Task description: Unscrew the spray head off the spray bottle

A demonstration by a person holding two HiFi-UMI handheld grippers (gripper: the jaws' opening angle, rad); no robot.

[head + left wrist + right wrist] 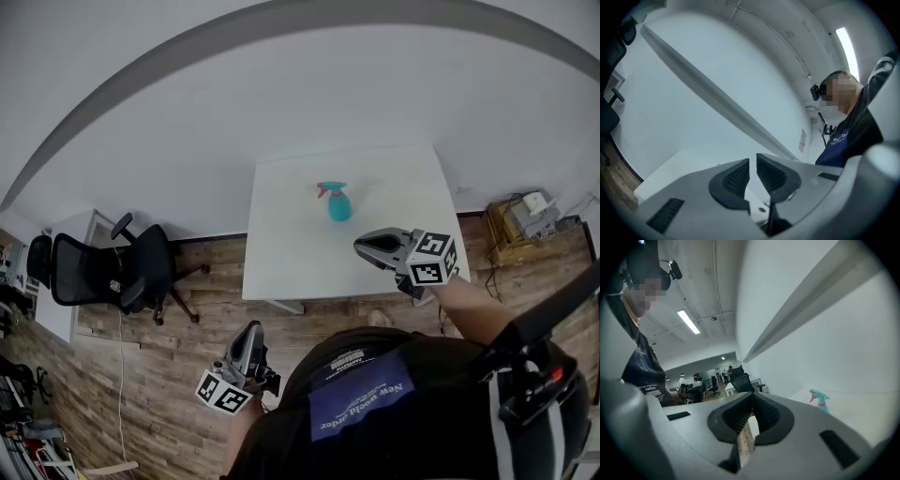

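The head view looks steeply down onto the white table (281, 253). The right gripper view, low at near right, shares the spray bottle (819, 399) with it; the left gripper view faces the far wall (670, 117).

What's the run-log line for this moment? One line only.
spray bottle: upright on table, spray head on | left tool: shut, empty | right tool: shut, empty, apart from bottle

Open-plan office: swivel chair (98, 270), distant desks (729, 387), ceiling strip light (688, 321).
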